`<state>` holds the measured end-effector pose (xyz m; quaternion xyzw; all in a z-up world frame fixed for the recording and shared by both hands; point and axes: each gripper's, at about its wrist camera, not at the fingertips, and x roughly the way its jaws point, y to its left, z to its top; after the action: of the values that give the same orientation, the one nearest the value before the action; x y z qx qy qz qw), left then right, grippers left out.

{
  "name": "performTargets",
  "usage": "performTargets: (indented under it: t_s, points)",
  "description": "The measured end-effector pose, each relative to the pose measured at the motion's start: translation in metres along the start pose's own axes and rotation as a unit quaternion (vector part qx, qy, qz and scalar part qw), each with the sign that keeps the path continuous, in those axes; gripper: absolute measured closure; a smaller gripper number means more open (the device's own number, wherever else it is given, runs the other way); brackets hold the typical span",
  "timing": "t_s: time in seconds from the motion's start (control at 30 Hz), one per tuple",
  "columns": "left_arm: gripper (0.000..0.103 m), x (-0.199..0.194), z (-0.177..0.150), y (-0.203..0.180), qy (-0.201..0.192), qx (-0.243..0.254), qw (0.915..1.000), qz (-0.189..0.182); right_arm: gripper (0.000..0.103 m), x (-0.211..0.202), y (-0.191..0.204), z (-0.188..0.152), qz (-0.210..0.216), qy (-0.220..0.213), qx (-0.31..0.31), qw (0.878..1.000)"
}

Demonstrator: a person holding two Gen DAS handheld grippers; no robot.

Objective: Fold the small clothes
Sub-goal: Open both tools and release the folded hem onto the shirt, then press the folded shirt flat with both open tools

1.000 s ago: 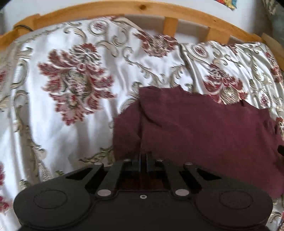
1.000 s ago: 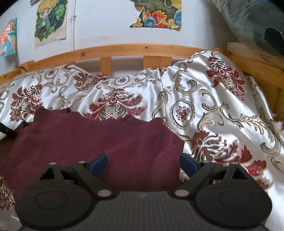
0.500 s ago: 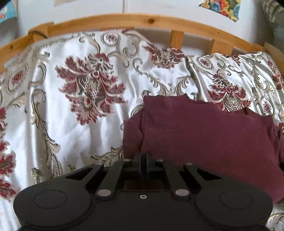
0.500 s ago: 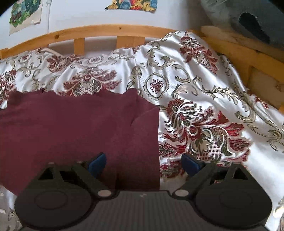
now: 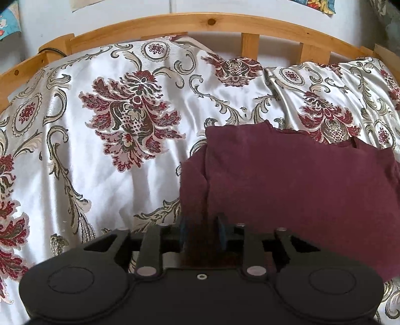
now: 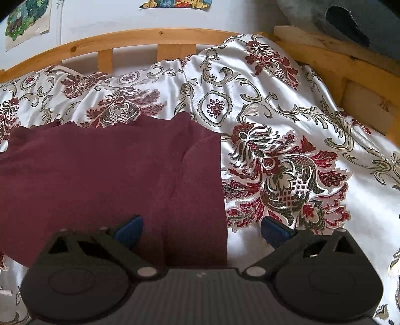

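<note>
In the left wrist view, the left gripper [image 5: 203,231] hung over the near left corner of the maroon garment [image 5: 295,180], which lay folded on the floral bedspread [image 5: 105,175]. Its jaws had just been opening and stood a narrow gap apart, with a strip of the cloth's edge running between the blue pads [image 5: 221,231]; whether the pads still pressed on it could not be told. The rest of the garment spread ahead and to the right of the jaws, a folded flap along its left edge, and the wooden bed rail [image 5: 190,23] curved beyond it. In the right wrist view, the right gripper [image 6: 201,231] had its jaws spread wide, having just been opening, and they held nothing. The garment [image 6: 100,175] reached under and between them, its straight right edge falling inside the gap, nearer the right pad [image 6: 273,231]. Bare bedspread [image 6: 287,160] lay ahead and right of that pad.
</note>
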<state>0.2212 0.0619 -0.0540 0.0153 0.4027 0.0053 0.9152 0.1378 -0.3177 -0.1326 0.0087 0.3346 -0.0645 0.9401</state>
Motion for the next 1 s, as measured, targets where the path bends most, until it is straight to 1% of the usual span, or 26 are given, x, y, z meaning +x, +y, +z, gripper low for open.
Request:
performTargets:
  t_s: [0.03,0.07,0.1,0.13,0.23,0.3,0.37,0.4,0.43,0.5,0.53,0.63,0.67,0.77,0.8,0.83,0.9,1.0]
  points:
    - [0.059,-0.001,0.0,0.001,-0.001,-0.002,1.0,0.002,0.0,-0.002,0.0,0.0,-0.002,-0.003,-0.001,1.0]
    - [0.051,-0.003,0.0,0.001,-0.004,-0.003,1.0,0.004,0.0,-0.003,0.001,0.0,-0.003,-0.005,-0.001,1.0]
    - [0.031,-0.004,0.0,0.002,-0.007,-0.004,1.0,0.006,0.0,-0.005,0.001,0.0,-0.005,-0.009,-0.002,1.0]
    - [0.017,-0.007,-0.001,0.003,-0.012,-0.006,0.9999,0.008,0.0,-0.007,0.002,0.001,-0.006,-0.013,-0.002,1.0]
    - [0.009,-0.019,-0.007,0.011,-0.034,-0.019,0.9992,0.012,0.0,-0.013,0.001,0.001,-0.006,-0.022,0.009,1.0]
    - [0.003,-0.025,-0.013,0.017,-0.04,-0.03,0.9987,0.01,0.0,-0.018,0.0,0.001,0.001,-0.025,0.022,0.999]
    - [0.003,-0.027,-0.018,0.024,-0.042,-0.043,0.9982,0.005,0.0,-0.023,-0.001,0.002,0.012,-0.036,0.032,0.999]
    - [0.003,-0.027,-0.021,0.028,-0.038,-0.049,0.9981,-0.001,0.0,-0.026,-0.001,0.003,0.032,-0.046,0.036,0.998]
    - [0.003,-0.026,-0.023,0.032,-0.031,-0.055,0.998,-0.007,0.003,-0.028,-0.001,0.005,0.056,-0.055,0.038,0.996]
    - [0.003,-0.022,-0.026,0.039,-0.02,-0.071,0.9973,-0.007,0.017,-0.027,0.002,0.009,0.075,-0.055,0.03,0.995]
    - [0.003,-0.021,-0.027,0.041,-0.015,-0.078,0.9968,-0.009,0.032,-0.025,0.003,0.011,0.081,-0.053,0.026,0.995]
    - [0.003,-0.017,-0.029,0.048,-0.005,-0.101,0.9946,-0.021,0.051,-0.016,0.004,0.01,0.095,-0.03,0.03,0.995]
    - [0.003,-0.016,-0.029,0.05,-0.003,-0.107,0.994,-0.025,0.056,-0.014,0.004,0.009,0.091,-0.024,0.031,0.995]
    - [0.003,-0.014,-0.029,0.051,0.001,-0.111,0.9932,-0.035,0.08,-0.014,0.005,0.008,0.07,-0.018,0.024,0.997]
    - [0.003,-0.014,-0.03,0.051,0.002,-0.109,0.9934,-0.036,0.084,-0.014,0.003,0.008,0.069,-0.016,0.025,0.997]
    - [0.003,-0.014,-0.03,0.05,0.003,-0.106,0.9937,-0.037,0.092,-0.016,0.002,0.005,0.075,-0.016,0.027,0.997]
    - [0.003,-0.014,-0.03,0.048,0.005,-0.1,0.9942,-0.039,0.094,-0.022,-0.001,0.004,0.078,-0.017,0.029,0.996]
    - [0.003,-0.016,-0.031,0.046,0.002,-0.092,0.9947,-0.045,0.095,-0.034,-0.004,0.0,0.071,-0.019,0.029,0.997]
